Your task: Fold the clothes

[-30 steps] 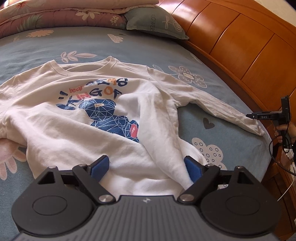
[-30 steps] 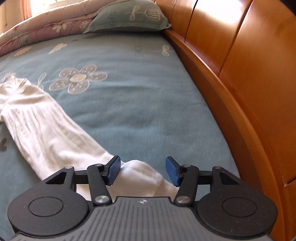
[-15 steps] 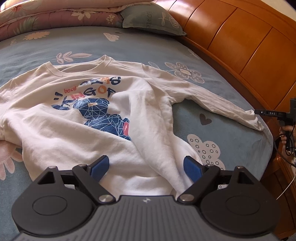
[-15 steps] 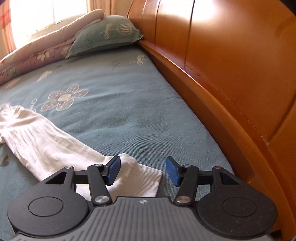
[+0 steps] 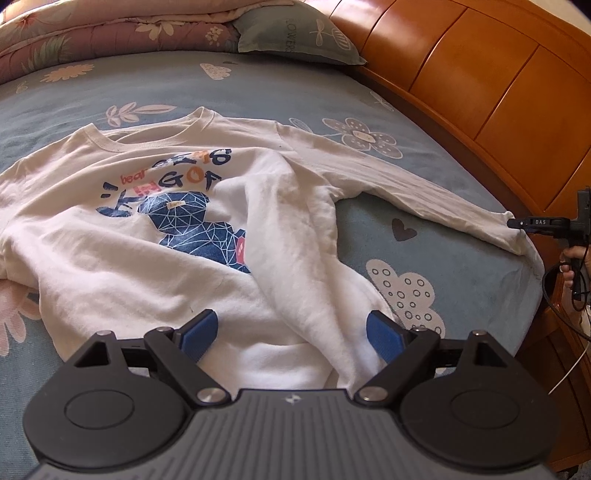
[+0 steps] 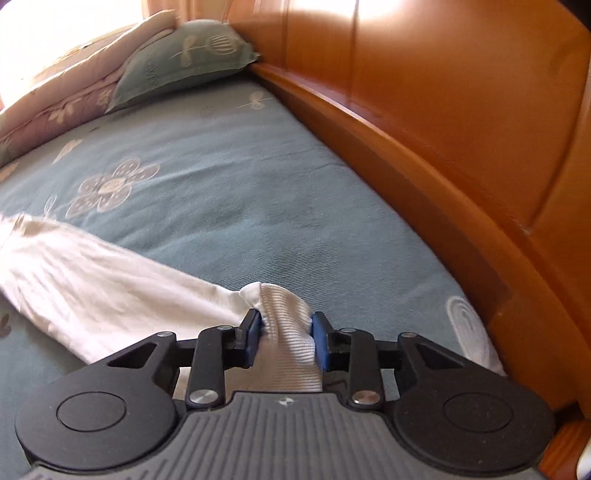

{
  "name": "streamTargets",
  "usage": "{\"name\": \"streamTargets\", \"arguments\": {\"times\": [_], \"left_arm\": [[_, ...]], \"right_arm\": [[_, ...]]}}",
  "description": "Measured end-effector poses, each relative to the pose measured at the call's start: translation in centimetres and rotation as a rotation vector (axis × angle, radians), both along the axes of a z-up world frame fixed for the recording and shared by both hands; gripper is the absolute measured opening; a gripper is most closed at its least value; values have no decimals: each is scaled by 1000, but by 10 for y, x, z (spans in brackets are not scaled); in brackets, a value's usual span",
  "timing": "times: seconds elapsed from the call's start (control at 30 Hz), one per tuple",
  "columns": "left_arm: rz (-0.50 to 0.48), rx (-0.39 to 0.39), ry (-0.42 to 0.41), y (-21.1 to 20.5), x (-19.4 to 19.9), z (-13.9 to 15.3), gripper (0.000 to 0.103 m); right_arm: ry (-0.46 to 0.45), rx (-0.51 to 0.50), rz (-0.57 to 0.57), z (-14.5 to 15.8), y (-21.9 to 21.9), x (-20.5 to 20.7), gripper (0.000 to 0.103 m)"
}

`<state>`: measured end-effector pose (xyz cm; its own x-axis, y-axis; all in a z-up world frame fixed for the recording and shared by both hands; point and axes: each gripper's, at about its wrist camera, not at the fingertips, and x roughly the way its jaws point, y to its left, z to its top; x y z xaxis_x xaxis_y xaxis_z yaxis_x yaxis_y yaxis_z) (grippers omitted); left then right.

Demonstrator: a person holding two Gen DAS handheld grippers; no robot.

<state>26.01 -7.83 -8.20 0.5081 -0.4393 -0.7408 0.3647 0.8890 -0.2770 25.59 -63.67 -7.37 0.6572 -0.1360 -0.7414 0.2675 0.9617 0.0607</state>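
The white sweatshirt [image 5: 155, 229] lay face-up on the bed [image 5: 258, 88]. The right gripper [image 6: 284, 338] had just been closing its 2 jaws; they pinched the ribbed cuff [image 6: 288, 332] between them. The left gripper [image 5: 291, 334] held its jaws wide apart, the hem [image 5: 280, 354] lying between them, ungripped

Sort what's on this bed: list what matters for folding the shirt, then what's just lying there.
For the job: white sweatshirt; its sleeve cuff, pinched in the right hand-held gripper; left hand-held gripper, open over the hem.

Just there: green pillow; folded quilt; wooden headboard.
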Motion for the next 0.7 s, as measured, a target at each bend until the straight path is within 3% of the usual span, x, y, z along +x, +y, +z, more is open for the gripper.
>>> {"name": "streamTargets", "arguments": {"times": [0.13,0.23,0.37,0.43,0.5,0.63,0.7], "left_arm": [[-7,1,4,-2,0,-1,88],[-10,-3,5,-3,0,-1,88],[-17,3,6,-5,-1,0,88],[-17,2,6,-4,-1,0,88],[-20,6,6,-3,-1,-1,88],[-11,17,7,-3,2,0,88],[-9,12,-8,-2,-1,4,88]], "right_arm": [[-41,-138,32,21,20,6,58],[-77,-132,155,27,41,26,59],[20,-151,292,2,68,69,58],[81,-136,330,-13,74,81,43],[69,-143,304,-15,76,86,10],[42,-131,218,-17,75,97,9],[15,-138,167,-10,77,104,13]]}}
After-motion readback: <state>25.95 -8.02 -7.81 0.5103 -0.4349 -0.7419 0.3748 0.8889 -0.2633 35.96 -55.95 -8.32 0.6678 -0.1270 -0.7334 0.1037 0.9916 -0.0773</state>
